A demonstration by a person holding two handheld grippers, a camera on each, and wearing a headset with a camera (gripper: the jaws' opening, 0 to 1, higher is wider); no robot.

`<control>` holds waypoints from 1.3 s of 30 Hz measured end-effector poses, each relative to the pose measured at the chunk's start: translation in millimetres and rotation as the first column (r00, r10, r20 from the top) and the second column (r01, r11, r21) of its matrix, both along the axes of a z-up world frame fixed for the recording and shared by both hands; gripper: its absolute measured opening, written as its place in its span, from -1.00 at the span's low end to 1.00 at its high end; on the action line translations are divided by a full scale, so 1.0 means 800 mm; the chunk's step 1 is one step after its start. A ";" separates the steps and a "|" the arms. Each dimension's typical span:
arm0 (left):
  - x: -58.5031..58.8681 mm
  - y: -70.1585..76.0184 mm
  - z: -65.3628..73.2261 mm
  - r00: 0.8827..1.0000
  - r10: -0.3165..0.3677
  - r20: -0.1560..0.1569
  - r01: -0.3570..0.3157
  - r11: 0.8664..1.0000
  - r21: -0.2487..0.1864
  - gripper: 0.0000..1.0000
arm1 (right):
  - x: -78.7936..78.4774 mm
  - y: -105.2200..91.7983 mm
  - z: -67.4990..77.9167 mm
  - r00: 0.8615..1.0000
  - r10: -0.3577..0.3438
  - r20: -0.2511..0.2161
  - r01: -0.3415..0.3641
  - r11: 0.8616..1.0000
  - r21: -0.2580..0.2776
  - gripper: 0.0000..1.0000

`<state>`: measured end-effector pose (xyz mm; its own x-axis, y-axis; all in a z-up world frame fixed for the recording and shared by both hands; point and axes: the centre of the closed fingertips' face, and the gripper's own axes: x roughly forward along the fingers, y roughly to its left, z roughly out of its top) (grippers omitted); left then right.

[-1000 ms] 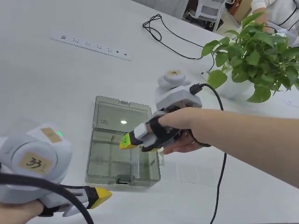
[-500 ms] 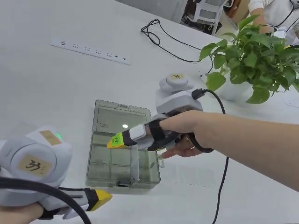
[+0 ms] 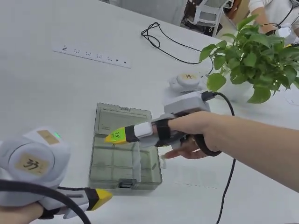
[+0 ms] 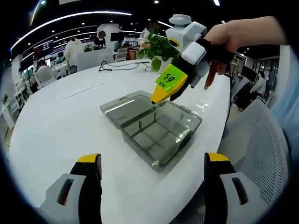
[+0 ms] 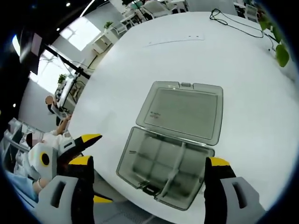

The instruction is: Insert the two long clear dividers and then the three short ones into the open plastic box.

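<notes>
- The smoky clear open plastic box lies on the white surface.
- The right tool is held level above the box, its jaws apart and empty.
- The left tool is low, near the box's front corner, its jaws apart.

White table, viewed from its near side. An open plastic box is lying near the front edge, its lid resting flat behind it. A power strip is lying far left. A black cable is trailing across the far side. A potted plant is standing far right.
</notes>
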<state>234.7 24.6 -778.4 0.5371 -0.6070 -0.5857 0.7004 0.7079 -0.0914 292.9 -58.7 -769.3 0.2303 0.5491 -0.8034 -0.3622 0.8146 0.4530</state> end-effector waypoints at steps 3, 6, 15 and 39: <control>0.001 0.001 0.001 1.000 0.009 -0.005 -0.009 1.000 -0.007 0.85 | -0.001 -0.004 0.004 1.000 0.003 0.023 -0.003 1.000 0.020 1.00; 0.001 0.002 0.000 1.000 0.016 -0.013 -0.016 1.000 -0.011 0.85 | -0.004 -0.010 0.010 0.999 -0.014 0.043 0.013 0.999 0.041 1.00; 0.012 0.015 -0.002 0.997 0.067 -0.044 -0.069 0.997 -0.038 0.84 | -0.015 -0.020 0.031 0.987 -0.017 0.162 0.001 0.995 0.097 1.00; 0.038 0.099 -0.021 0.971 0.218 -0.095 -0.216 0.976 0.032 0.82 | -0.045 -0.087 0.055 0.834 0.103 0.541 -0.159 0.986 0.056 1.00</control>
<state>265.3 104.0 -795.2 0.5949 -0.4689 -0.6528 0.5180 0.8447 -0.1347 256.8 -128.1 -725.6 0.5289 0.6720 -0.5183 -0.6707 0.7052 0.2299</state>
